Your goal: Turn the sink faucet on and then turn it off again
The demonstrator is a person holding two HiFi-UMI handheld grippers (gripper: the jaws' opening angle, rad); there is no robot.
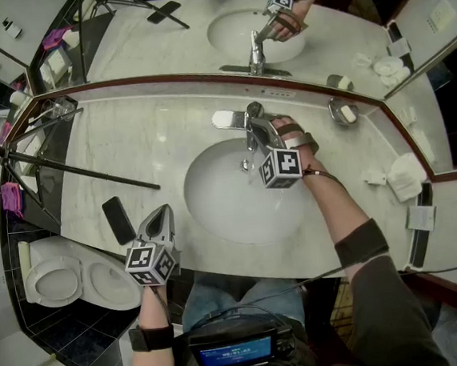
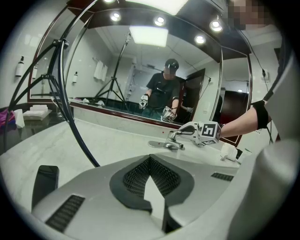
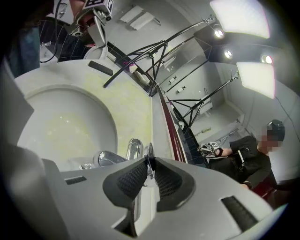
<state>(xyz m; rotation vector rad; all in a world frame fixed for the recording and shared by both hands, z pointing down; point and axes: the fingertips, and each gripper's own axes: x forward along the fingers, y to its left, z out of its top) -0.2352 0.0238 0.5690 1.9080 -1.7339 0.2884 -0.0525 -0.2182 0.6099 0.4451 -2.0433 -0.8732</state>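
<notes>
Where the head view looks steeply down on the pale marble counter (image 1: pixel 128 139), the chrome sink faucet (image 1: pixel 240 119) stands at the counter's back edge, behind the round white basin (image 1: pixel 223 211) and just under the wall mirror (image 1: pixel 158 40). The right gripper (image 1: pixel 256 132) reaches across the basin from the front edge, and its tips meet the top of the faucet. The left gripper (image 1: pixel 162 217) hangs over the counter's front edge, left of the basin. A flat black phone (image 1: pixel 119 219) lies just beside it. A black tripod leg (image 1: pixel 91 171) slants across the counter's left part.

Seen along the left gripper (image 2: pixel 151 159), its ribbed black pads (image 2: pixel 136 176) are pressed together with nothing between them. Beyond them the faucet (image 2: pixel 172 140) stands at the back edge with the right gripper (image 2: pixel 183 131) on it, and the phone (image 2: pixel 44 180) lies at the lower left.

Seen along the right gripper (image 3: pixel 148 165), the pads (image 3: pixel 129 180) pinch the faucet's thin chrome lever (image 3: pixel 148 153) edge-on. The spout (image 3: pixel 105 158) juts over the basin (image 3: pixel 61 126) just to the left.
</notes>
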